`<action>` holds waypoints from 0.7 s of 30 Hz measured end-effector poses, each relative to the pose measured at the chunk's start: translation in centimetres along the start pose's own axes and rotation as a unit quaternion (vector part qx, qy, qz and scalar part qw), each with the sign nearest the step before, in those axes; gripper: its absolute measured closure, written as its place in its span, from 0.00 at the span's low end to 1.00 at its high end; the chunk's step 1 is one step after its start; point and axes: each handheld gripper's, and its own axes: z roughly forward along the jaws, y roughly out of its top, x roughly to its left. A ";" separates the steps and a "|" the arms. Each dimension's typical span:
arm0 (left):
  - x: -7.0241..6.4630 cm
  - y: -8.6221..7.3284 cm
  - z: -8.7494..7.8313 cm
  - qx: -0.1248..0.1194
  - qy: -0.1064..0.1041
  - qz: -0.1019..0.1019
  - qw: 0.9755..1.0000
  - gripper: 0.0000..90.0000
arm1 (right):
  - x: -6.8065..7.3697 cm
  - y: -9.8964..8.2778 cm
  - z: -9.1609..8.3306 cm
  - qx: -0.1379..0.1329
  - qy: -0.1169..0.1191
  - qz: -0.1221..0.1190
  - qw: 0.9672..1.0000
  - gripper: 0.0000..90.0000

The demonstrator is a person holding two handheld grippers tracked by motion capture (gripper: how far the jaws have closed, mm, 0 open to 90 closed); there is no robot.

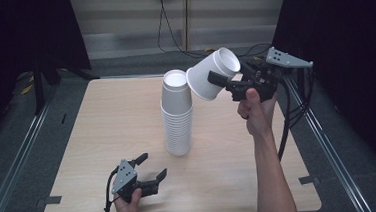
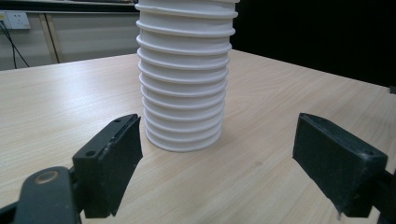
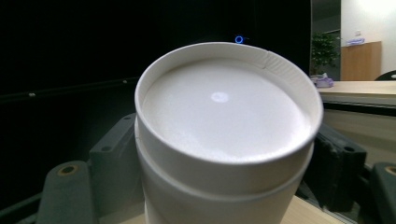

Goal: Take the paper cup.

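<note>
One cup [image 1: 213, 74] clamped in right tool [image 1: 224, 81], seemingly clear of stack [image 1: 177, 116]; left tool [image 1: 149, 166] apart.

The high view is looking forward and down from above the person's side, taking in the whole table [image 1: 104, 157] from well back. The left gripper view is sitting low near the tabletop, looking level at the cup stack [image 2: 184, 79] close ahead. The right gripper view is looking along its jaws, very near the held cup [image 3: 224, 135]. High and left views are sharing the stack and table.
</note>
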 end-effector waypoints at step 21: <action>-0.1 0.0 -0.1 -0.003 -0.003 0.006 1.000 0.17 | 0.9 -4.9 -2.0 0.022 -0.004 0.019 1.000 0.25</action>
